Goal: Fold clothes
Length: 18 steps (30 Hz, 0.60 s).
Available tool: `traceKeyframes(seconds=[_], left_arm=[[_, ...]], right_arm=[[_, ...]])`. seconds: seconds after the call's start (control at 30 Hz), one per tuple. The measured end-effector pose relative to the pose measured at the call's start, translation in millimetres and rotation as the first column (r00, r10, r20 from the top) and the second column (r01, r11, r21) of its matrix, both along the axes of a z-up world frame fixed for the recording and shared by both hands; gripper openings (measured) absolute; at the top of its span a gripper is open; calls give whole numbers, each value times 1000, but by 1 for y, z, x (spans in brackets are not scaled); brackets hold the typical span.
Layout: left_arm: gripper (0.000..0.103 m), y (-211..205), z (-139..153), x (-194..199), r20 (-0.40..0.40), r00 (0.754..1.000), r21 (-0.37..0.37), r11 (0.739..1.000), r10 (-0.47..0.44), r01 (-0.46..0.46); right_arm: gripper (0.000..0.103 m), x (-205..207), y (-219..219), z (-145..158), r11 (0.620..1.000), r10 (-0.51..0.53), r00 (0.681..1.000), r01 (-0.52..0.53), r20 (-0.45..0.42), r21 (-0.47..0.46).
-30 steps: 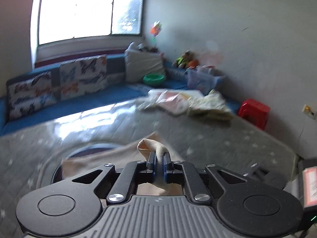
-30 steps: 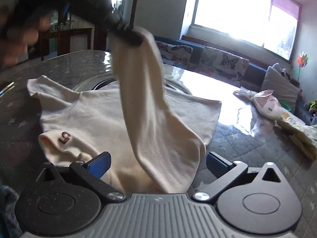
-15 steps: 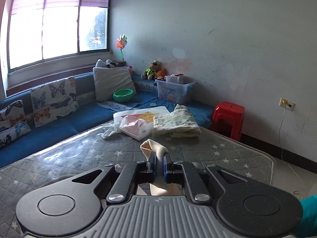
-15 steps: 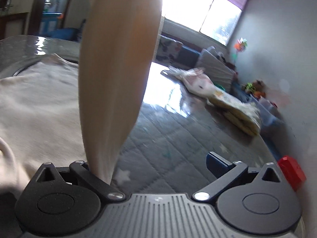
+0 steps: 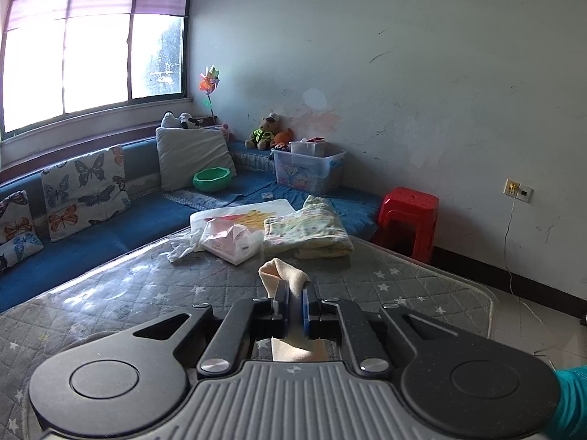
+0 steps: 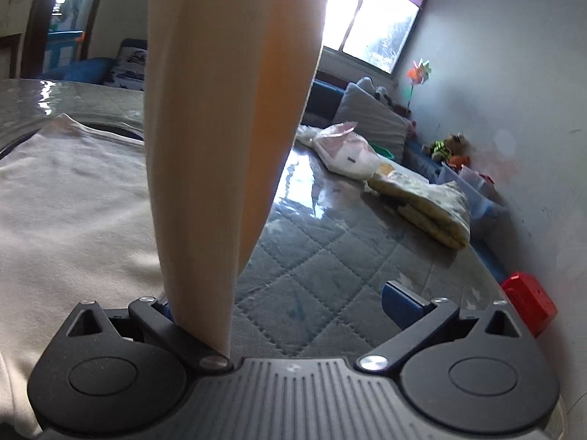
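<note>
A cream sweatshirt (image 6: 73,201) lies spread on the grey quilted table cover (image 6: 330,256). My left gripper (image 5: 294,302) is shut on a bunched end of its cream sleeve (image 5: 282,275) and holds it high above the table. In the right wrist view that sleeve (image 6: 220,128) hangs down as a long taut band, right in front of the camera. My right gripper (image 6: 282,300) is open and empty, low over the table beside the sleeve's lower end; the sleeve hides its left finger.
Folded yellow-green cloth (image 5: 308,231) and a pink-white packet (image 5: 231,238) lie at the table's far end. A blue sofa with butterfly cushions (image 5: 84,187) runs under the window. A red stool (image 5: 407,216) stands by the wall beyond the table's corner.
My left gripper has lifted the sleeve higher and turned toward the far wall. My right gripper has moved in close under the hanging sleeve, still open.
</note>
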<state>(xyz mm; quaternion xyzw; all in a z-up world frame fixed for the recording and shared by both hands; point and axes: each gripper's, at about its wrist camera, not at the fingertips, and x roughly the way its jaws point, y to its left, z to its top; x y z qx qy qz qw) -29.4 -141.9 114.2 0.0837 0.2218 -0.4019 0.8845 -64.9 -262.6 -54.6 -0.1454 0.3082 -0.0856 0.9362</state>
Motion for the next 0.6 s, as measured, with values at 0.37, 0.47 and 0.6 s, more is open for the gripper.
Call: traceKeyframes(seconds=[0.37, 0.47, 0.6], left_arm=[[8, -3, 8, 0, 2, 1000, -33, 999, -16, 16], [8, -11, 11, -4, 1, 999, -40, 998, -47, 47], [8, -23, 10, -6, 1, 997, -36, 996, -82, 82]], right_arm=[[103, -15, 11, 7, 997, 43, 998, -40, 49, -69], [103, -10, 13, 4, 996, 31, 998, -27, 46, -88], [103, -7, 13, 6, 998, 22, 998, -18, 53, -61]])
